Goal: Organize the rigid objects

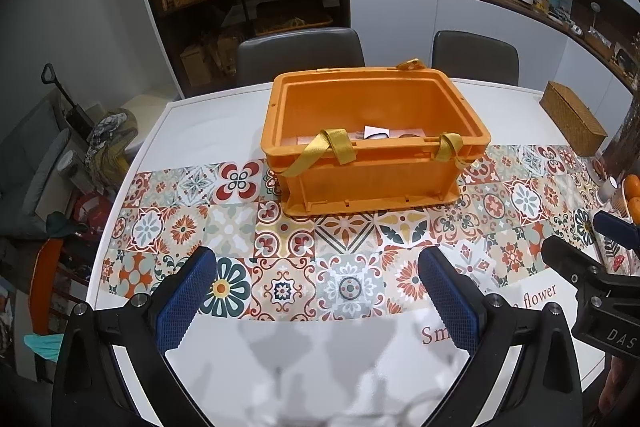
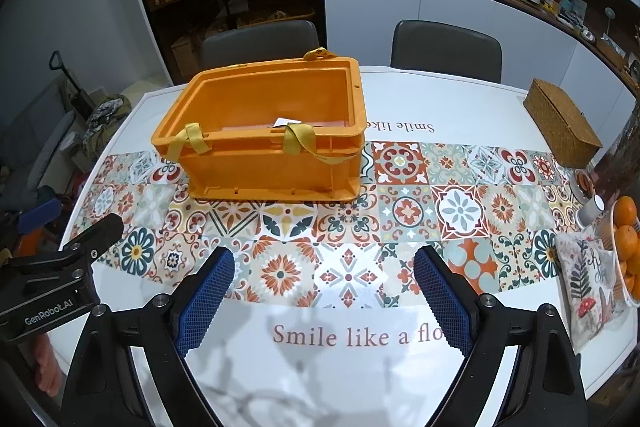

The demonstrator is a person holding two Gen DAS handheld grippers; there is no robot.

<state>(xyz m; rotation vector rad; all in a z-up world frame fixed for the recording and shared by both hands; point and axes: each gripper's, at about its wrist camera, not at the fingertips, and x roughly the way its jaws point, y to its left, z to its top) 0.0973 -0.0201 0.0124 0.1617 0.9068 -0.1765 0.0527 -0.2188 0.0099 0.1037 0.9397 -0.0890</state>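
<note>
An orange plastic crate with yellow strap handles stands on the patterned table runner, past both grippers; in the right wrist view the crate sits to the left of centre. Flat items, one with a white card, lie on its floor, mostly hidden by the near wall. My left gripper is open above the runner with nothing between its blue pads. My right gripper is open too, and empty. Each gripper shows at the edge of the other's view: the right one, the left one.
A woven lidded box stands at the far right of the white table. A bowl of oranges, a small white jar and a printed cloth lie at the right edge. Two grey chairs stand behind the table.
</note>
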